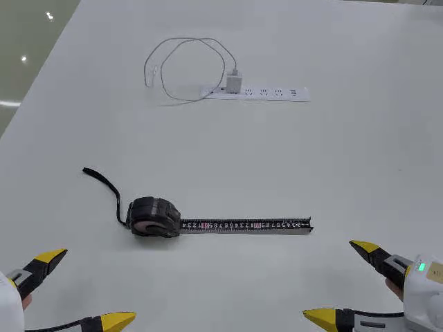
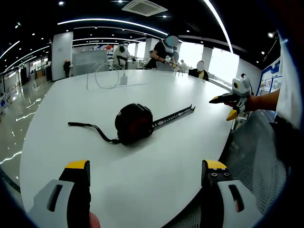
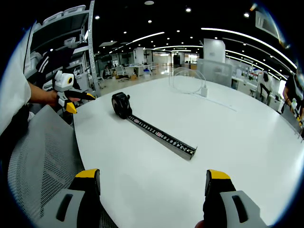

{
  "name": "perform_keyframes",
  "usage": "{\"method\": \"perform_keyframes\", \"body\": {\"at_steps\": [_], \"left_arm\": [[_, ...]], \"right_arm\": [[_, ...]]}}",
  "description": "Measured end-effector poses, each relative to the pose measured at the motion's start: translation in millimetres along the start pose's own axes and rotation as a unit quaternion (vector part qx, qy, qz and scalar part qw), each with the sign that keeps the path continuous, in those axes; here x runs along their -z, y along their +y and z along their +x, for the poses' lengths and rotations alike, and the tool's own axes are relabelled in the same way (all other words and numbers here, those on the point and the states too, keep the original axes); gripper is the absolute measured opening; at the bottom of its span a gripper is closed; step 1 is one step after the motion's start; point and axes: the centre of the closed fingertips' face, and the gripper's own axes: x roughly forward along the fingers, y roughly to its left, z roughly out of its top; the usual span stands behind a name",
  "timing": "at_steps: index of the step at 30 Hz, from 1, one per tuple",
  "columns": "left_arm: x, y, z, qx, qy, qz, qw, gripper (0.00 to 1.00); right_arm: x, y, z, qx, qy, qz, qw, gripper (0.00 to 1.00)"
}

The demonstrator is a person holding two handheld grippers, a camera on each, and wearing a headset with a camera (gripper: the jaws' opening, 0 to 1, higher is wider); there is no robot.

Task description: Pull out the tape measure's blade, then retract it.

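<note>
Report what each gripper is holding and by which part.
Nothing is held. The left gripper and right gripper are open, apart from the tape measure lying on the table, blade out.

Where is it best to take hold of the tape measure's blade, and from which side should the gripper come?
Probably near the end hook. The blade lies flat on the table, running right from the case, so its tip is nearest the open right gripper. Come from the near side, jaws closing across the narrow width.
</note>
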Motion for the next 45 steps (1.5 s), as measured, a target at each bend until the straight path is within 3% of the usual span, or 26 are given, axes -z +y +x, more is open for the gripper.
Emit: {"method": "perform_keyframes", "body": {"at_steps": [26,45], "left_arm": [[-17.6,-2.2,24.6,0.002,-0.004,-0.008,1.0,0.95],[-30.6,-6.9,56.2,0.015,0.007,-0.005,0.9999,0.95]], "right_arm": [[-7.4,-6.8,5.9,-0.005,-0.003,-0.006,1.0,0.88],[-10.3,-15.0,12.3,-0.007,-0.003,-0.007,0.9999,0.88]]}}
